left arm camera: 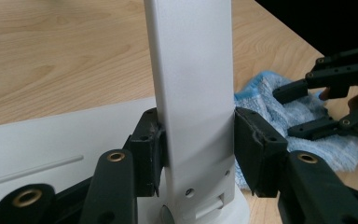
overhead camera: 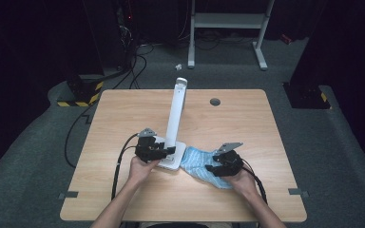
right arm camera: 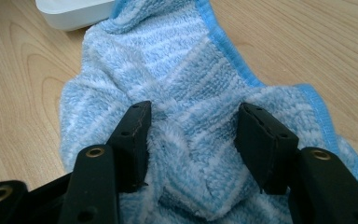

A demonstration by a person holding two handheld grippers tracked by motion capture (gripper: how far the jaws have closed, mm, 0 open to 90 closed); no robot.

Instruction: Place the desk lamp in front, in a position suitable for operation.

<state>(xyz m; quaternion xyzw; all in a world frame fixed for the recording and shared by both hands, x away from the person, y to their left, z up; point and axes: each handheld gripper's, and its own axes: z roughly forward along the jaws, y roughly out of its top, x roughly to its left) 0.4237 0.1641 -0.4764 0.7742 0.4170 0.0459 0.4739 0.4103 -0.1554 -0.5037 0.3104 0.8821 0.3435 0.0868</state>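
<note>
Lamp stand (overhead camera: 175, 118) upright on its base mid-table (overhead camera: 123, 109), cloth (overhead camera: 195, 164) touching the base's right side.

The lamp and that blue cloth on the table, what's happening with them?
A person at a wooden table works a hand-held gripper in each hand. The left hand-held gripper straddles the white lamp's upright arm just above its base, one pad touching it and the other close beside it. The right hand-held gripper sits on the crumpled blue cloth, jaws apart with a bunch of fabric between them. The cloth lies against the lamp's base.
</note>
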